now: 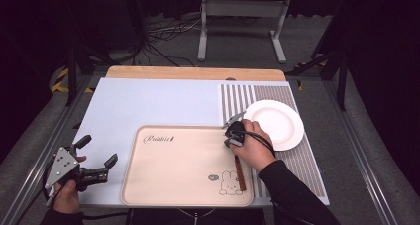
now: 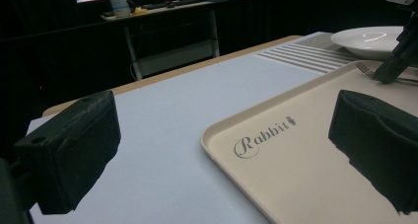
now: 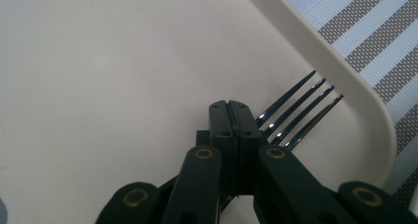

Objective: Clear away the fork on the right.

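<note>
Fork point(image 3: 296, 110) glossy metal; tray point(image 1: 173, 170) matt plastic; plate point(image 1: 277, 123) glossy.

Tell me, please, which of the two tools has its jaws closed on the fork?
The right tool, at the tray's far right corner by the white plate, is shut on the fork; the left tool is open.

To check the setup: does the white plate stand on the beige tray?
No, the white plate rests on the striped mat, beside the beige tray.

Dark lab: alu frame point(image 1: 29, 178), floor cables point(image 1: 163, 29)
</note>
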### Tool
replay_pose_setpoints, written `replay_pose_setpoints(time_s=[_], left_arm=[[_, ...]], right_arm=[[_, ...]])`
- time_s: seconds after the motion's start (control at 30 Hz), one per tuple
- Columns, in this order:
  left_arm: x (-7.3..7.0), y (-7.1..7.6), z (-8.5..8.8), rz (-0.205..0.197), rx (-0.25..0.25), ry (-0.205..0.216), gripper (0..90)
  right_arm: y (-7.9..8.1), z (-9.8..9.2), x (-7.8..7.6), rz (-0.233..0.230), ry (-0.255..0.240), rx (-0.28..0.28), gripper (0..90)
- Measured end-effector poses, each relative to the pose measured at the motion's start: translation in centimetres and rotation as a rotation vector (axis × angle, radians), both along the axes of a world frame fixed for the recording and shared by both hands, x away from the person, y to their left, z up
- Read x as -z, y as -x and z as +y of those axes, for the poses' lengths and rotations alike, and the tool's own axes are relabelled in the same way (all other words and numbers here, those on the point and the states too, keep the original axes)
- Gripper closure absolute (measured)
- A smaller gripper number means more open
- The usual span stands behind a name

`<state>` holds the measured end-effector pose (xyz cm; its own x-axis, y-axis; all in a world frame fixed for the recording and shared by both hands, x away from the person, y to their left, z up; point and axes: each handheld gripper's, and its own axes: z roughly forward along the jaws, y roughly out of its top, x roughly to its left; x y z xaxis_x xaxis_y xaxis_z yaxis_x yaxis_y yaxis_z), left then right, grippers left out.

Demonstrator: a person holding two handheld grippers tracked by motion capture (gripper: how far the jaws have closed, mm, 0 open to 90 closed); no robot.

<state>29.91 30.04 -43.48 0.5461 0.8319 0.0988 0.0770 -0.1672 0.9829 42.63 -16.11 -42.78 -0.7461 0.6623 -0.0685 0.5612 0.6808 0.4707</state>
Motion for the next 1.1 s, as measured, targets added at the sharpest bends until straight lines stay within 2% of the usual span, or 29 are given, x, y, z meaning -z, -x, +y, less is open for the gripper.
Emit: replay_pose_setpoints(time_s=[0.47,0.57,0.73,0.83,0.9,0.97,1.0,1.1], left_arm=[[0.0,0.0,0.0,0.001,0.002,-0.004,0.0],[0.0,0.0,0.0,0.001,0.001,-0.005,0.0],[0.0,0.0,0.0,0.003,-0.001,-0.001,0.0],[0.0,0.0,0.0,0.001,0.000,-0.001,0.0],[0.0,0.0,0.0,0.002,0.000,0.001,0.0],[0.0,0.0,0.0,0.003,0.000,-0.001,0.0],[0.0,0.0,0.0,0.002,-0.001,0.001,0.0],[0.0,0.0,0.0,0.003,0.001,-0.003,0.0]], right_arm=[[0.1,-1.2,-0.1,0.003,0.010,0.066,90.0],[0.2,-1.3,-0.1,0.005,-0.001,0.064,87.7],[0.6,-1.3,-0.9,-0.027,-0.039,0.049,81.6],[1.0,-1.6,-2.1,-0.067,-0.067,0.018,70.5],[1.4,-1.7,-2.8,-0.105,-0.088,-0.010,53.4],[1.7,-2.0,-3.4,-0.144,-0.128,-0.016,30.3],[2.0,-2.1,-3.7,-0.160,-0.162,-0.018,24.8],[2.8,-2.7,-4.6,-0.189,-0.221,-0.033,18.1]])
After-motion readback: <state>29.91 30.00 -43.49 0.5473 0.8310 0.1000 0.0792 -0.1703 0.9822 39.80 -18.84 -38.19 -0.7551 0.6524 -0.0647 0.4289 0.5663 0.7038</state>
